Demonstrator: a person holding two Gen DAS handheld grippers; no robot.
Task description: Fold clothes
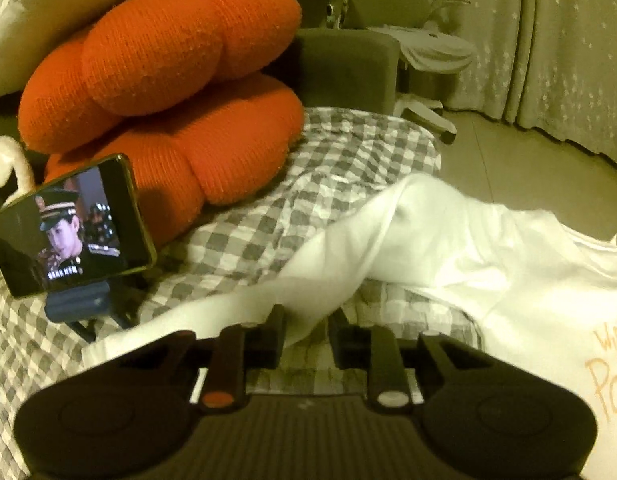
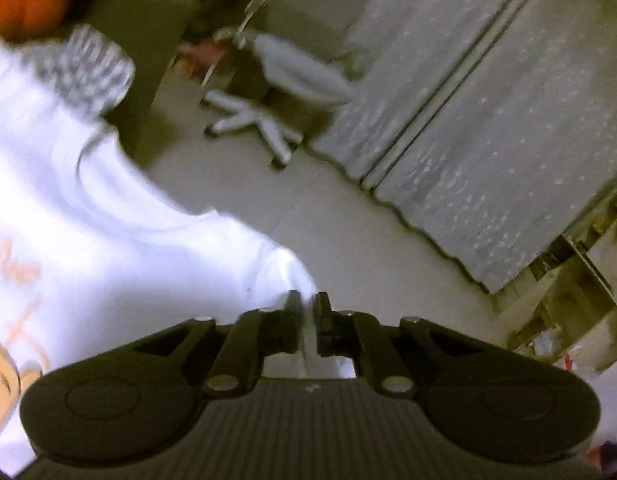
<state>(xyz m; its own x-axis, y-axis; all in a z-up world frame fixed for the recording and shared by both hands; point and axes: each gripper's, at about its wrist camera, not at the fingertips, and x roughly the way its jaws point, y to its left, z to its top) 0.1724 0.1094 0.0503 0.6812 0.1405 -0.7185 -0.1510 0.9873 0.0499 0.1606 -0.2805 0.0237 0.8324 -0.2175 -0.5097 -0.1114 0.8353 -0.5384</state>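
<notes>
A white T-shirt (image 1: 488,264) with orange print lies partly spread on the grey checked bed cover (image 1: 308,184). My left gripper (image 1: 306,320) stands low over its near edge; white cloth lies between the parted fingers, and the grip is unclear. In the right wrist view the same shirt (image 2: 108,240) stretches away to the left. My right gripper (image 2: 307,304) is shut on a bunched edge of the shirt and holds it lifted above the floor.
Two orange cushions (image 1: 168,92) and a phone on a stand (image 1: 68,224) playing video sit on the bed at left. A white swivel chair (image 2: 264,120) stands on the floor. Starred curtains (image 2: 488,120) hang behind.
</notes>
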